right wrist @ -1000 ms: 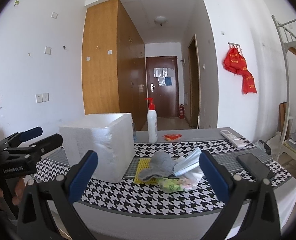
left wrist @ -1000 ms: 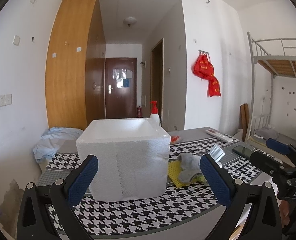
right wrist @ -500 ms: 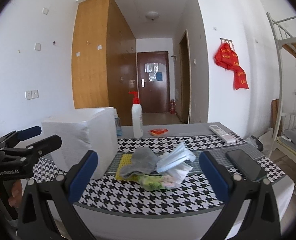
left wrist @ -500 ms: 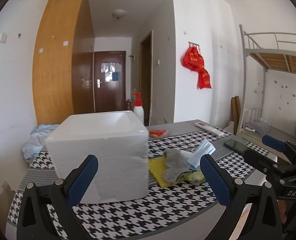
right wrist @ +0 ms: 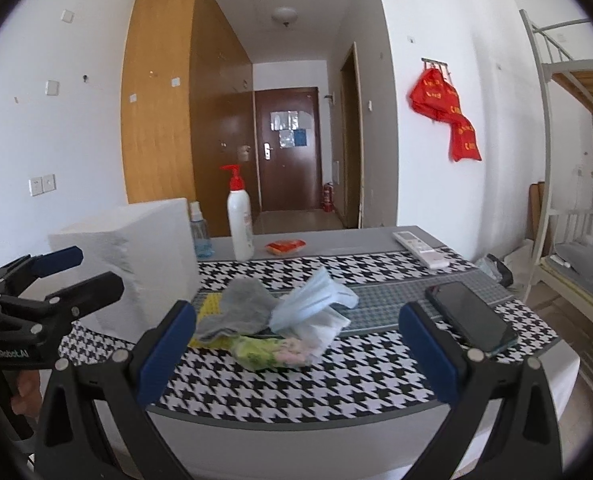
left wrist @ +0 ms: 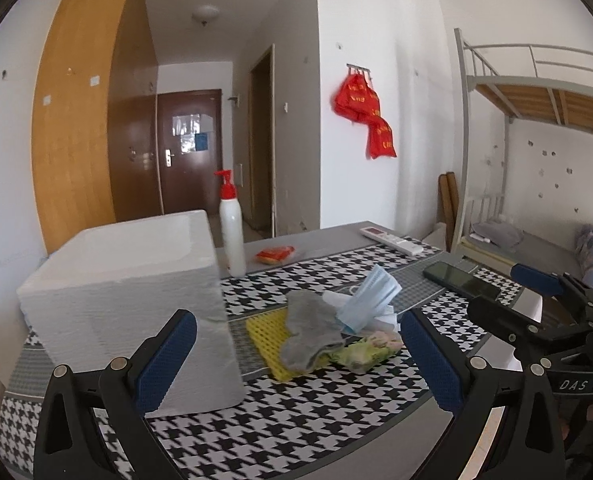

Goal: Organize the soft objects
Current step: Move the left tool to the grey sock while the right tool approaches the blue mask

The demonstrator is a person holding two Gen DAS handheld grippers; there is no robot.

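Nearest, the left hand-held gripper (left wrist: pixel 296 364) and the right hand-held gripper (right wrist: pixel 296 354) both hover with fingers spread wide, holding nothing, at the near edge of a houndstooth-covered surface (right wrist: pixel 296 392). Just beyond lies a heap of soft things: a gray sock (right wrist: pixel 236 308), a blue face mask (right wrist: pixel 310 300) and a yellow mesh cloth (left wrist: pixel 266 334). A white foam box (left wrist: pixel 136 292) stands left of the heap. Farther back stand a pump bottle (right wrist: pixel 239 220) and a remote (right wrist: pixel 418 249).
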